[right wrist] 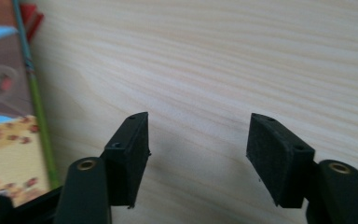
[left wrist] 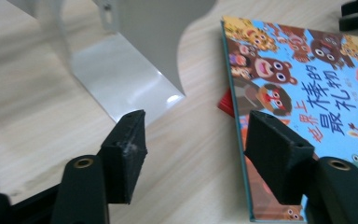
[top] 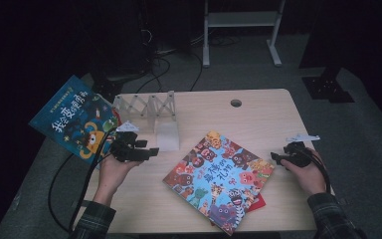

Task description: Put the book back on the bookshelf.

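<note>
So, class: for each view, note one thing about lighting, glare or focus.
High view: dim, with a black surround beyond the table. Left gripper view: a bright glare patch on the white bookend's base; the picture book is sharp. Right gripper view: evenly lit, the book's edge blurred.

Colourful animal-cover picture book (top: pixel 219 180), closed, flat, askew on the table, atop a red book (left wrist: pixel 226 102).
</note>
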